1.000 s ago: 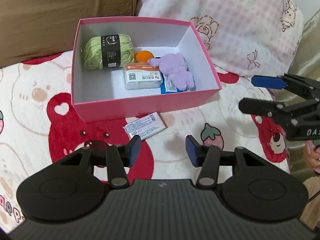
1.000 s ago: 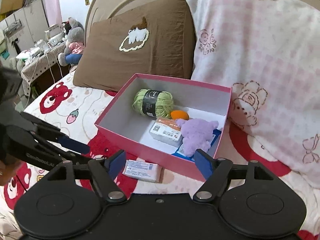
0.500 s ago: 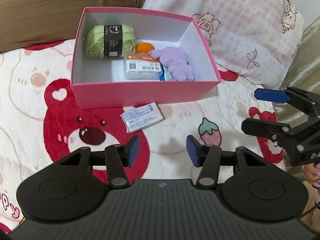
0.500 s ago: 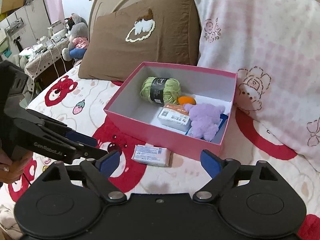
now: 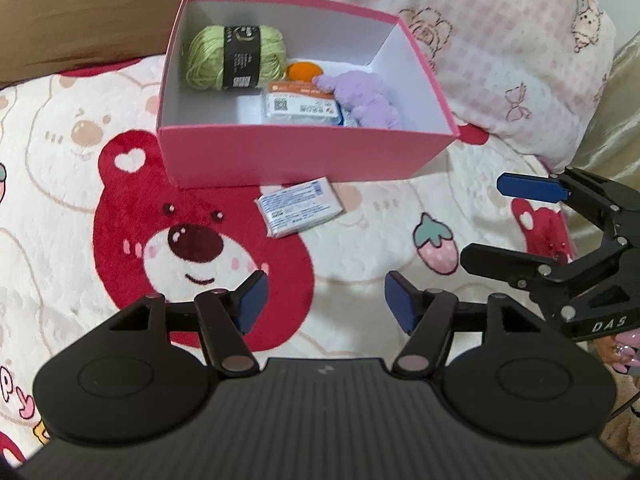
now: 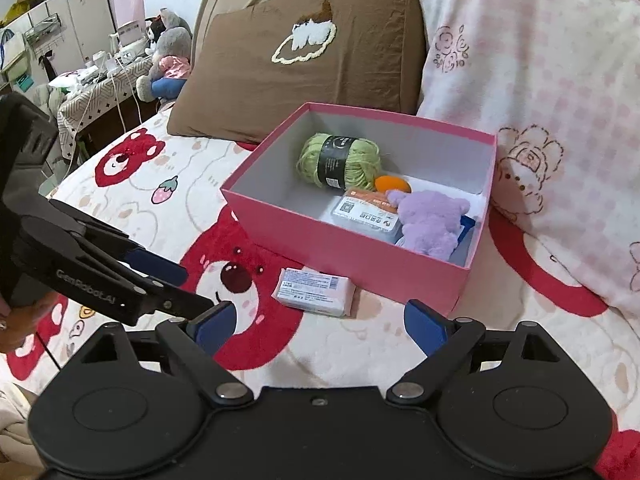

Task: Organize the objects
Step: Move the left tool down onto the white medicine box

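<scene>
We had lowered both grippers toward the flat white tissue packet [image 5: 299, 206]: left gripper [image 5: 326, 307] opening, empty; right gripper [image 6: 320, 326] released, wider than before.

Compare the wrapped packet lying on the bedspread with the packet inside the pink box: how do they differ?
The tissue packet on the bedspread lies outside the pink box, just in front of its near wall; the orange-topped packet rests on the box floor. The outside packet has pale pinkish wrapping with blue print; the boxed one carries an orange band. The purple plush toy touches only the boxed packet. Both are flat, rectangular and wrapped.
</scene>
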{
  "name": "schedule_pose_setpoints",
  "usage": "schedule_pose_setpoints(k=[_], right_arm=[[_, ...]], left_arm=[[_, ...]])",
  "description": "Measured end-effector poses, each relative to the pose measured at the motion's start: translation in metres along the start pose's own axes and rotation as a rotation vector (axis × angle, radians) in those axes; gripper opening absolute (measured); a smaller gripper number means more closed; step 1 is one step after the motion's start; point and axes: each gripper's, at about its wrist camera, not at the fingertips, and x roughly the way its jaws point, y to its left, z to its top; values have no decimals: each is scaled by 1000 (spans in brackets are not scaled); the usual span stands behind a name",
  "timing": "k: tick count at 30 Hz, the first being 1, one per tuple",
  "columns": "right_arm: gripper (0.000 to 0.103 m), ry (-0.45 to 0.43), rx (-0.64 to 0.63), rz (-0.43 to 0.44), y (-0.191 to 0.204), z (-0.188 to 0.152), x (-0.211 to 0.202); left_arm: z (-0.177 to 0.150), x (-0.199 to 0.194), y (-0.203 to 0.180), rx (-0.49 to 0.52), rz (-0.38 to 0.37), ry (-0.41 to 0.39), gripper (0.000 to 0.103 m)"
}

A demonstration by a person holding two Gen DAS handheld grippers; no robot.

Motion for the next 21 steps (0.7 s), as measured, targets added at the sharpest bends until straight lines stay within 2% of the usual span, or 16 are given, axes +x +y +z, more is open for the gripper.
schedule_pose_setpoints(k=[6,11,13,16,21], right_arm=[[93,24,-62,-1,8,-12,22],[93,45,-119,35,14,-20,43],[93,66,-139,44,14,-23,53],[93,67,-150,61,13,-24,64],[93,71,-156,85,13,-29,85]], left_arm=[[-7,7,12,-29,0,-29,71],[-14,18,23,-44,-67,-78,75],[-17,25,26,-42,-73,-86,77],[-22,38,27,-18,-37,-77,79],[-26,55,34,-38,23,-103,83]])
